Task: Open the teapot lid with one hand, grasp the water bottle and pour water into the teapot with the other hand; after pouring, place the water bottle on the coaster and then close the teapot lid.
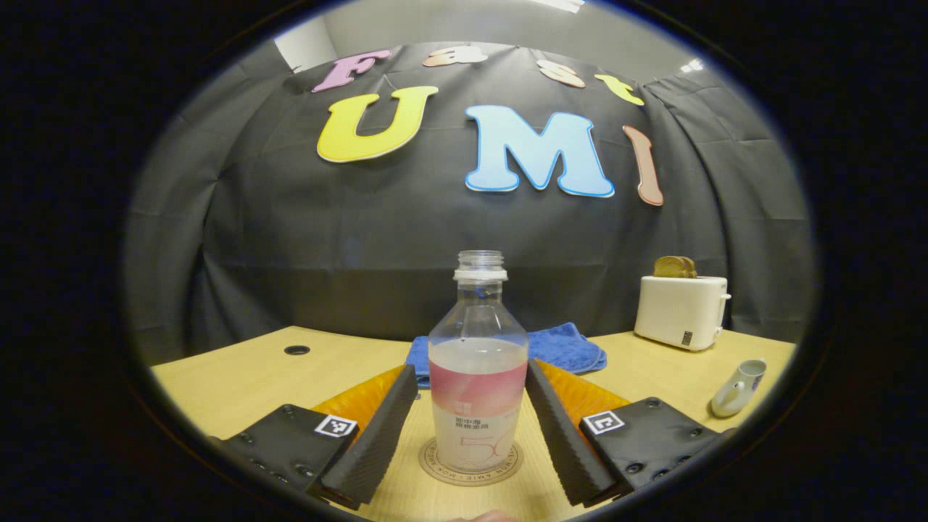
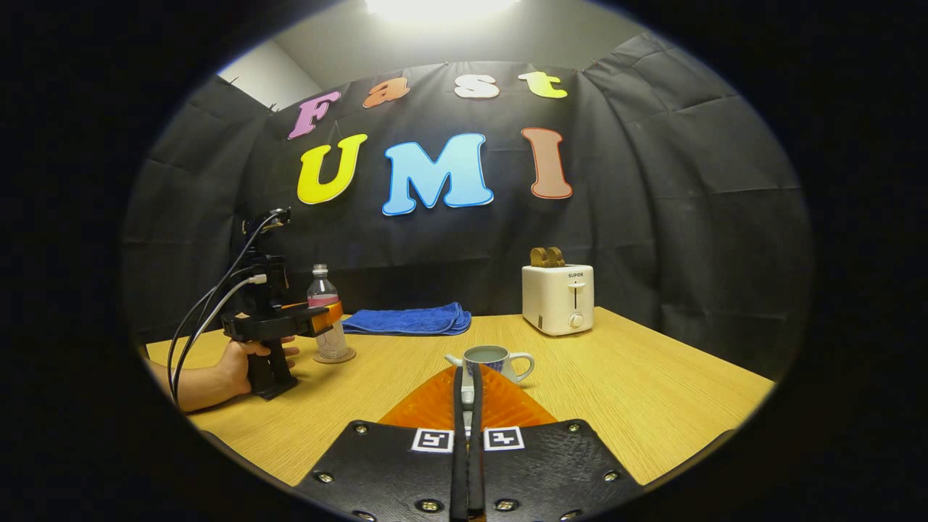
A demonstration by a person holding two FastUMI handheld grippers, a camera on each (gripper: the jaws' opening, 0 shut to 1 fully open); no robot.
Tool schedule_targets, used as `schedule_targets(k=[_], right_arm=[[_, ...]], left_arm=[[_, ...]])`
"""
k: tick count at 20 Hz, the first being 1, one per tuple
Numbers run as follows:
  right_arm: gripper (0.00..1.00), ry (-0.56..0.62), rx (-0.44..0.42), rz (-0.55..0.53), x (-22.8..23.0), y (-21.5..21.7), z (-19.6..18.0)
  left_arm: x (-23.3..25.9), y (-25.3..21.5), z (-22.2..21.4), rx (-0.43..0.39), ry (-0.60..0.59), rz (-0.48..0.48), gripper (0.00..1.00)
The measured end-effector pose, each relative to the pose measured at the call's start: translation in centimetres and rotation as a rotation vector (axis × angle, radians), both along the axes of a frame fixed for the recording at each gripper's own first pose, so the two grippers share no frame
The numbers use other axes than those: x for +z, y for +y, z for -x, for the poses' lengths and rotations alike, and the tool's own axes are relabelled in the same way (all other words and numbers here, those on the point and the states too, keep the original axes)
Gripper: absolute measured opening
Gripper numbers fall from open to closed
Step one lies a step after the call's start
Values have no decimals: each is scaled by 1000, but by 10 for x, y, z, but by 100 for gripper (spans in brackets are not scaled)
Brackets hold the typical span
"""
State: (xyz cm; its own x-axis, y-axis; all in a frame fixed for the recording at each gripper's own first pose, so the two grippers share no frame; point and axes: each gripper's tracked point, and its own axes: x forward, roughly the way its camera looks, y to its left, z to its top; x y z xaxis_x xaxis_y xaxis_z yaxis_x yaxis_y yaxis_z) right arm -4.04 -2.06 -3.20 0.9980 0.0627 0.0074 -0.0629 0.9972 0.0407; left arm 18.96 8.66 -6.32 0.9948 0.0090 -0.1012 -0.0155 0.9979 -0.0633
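Wooden table [image 1: 239, 377]: our left gripper [image 1: 471, 428] straddles the water bottle [image 1: 478, 377] on its coaster [image 1: 435, 464], seemingly released. We withdraw straight back. Our right gripper [image 2: 467, 428], clenched, perhaps pinching the lid [image 2: 467, 395], lowers squarely onto the teapot [image 2: 493, 360] ahead.

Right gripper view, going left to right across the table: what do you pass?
Hand holding the left claw → water bottle on its coaster → blue towel → teapot → toaster.
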Motion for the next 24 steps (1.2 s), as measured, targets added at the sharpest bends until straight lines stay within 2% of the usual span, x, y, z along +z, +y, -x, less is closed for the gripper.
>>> schedule_targets(k=[12, 17, 24], right_arm=[[1, -13, 5, 10, 6, 4, 5], [1, -23, 4, 7, 10, 3, -2], [1, -63, -2, 42, 30, 1, -42]], left_arm=[[16, -10, 34, -14, -2, -1, 100], [34, -30, 92, -46, -26, 10, 100], [52, -55, 173, -84, -57, -18, 100]])
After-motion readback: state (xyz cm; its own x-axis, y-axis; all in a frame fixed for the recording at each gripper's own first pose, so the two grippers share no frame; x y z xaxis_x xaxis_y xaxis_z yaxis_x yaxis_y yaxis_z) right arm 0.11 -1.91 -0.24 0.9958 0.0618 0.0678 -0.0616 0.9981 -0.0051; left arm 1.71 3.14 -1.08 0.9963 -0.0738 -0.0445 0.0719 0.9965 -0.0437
